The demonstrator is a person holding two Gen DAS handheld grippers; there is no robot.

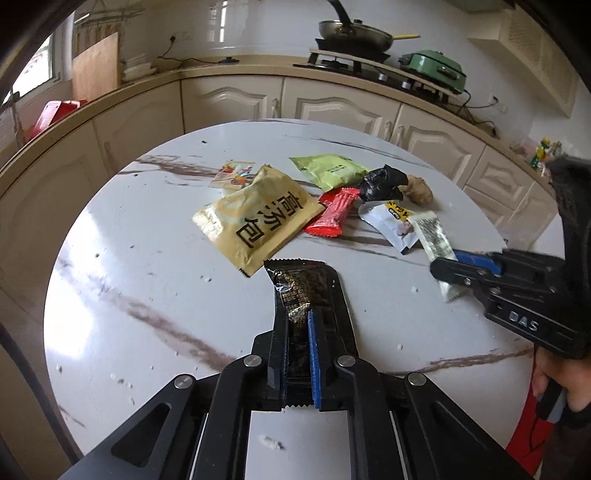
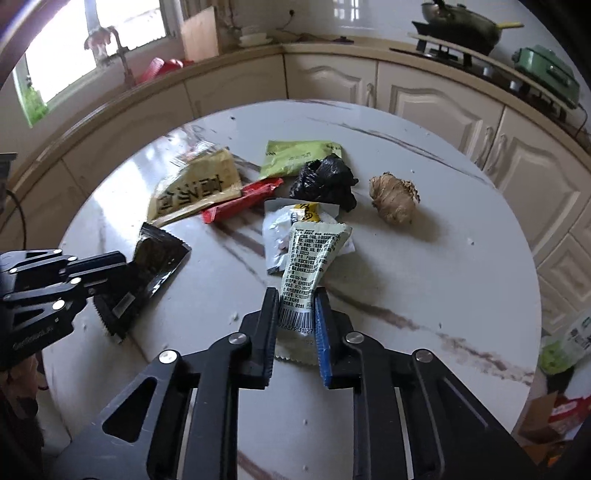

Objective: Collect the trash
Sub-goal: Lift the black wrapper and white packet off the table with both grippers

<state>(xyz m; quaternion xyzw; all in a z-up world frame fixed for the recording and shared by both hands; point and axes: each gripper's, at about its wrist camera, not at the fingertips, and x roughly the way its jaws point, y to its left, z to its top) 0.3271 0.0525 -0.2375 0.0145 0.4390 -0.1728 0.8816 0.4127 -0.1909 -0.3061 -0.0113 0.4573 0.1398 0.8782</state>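
My left gripper (image 1: 297, 314) is shut on a dark brown wrapper (image 1: 306, 284), held just above the round marble table (image 1: 147, 266); it also shows in the right wrist view (image 2: 155, 258). My right gripper (image 2: 295, 295) is shut on a pale green wrapper with a barcode (image 2: 314, 254), seen in the left wrist view (image 1: 436, 236) too. Further back lie a yellow soup packet (image 1: 258, 218), a red wrapper (image 1: 334, 216), a white sachet (image 1: 388, 221), a green packet (image 1: 328, 170), a crumpled black bag (image 2: 323, 182) and a piece of ginger (image 2: 393, 199).
Cream kitchen cabinets (image 1: 229, 99) curve around behind the table. A stove with a wok (image 1: 354, 35) and a green electric pan (image 1: 434, 68) stand on the counter. A red item (image 1: 51, 112) sits at the left by the window.
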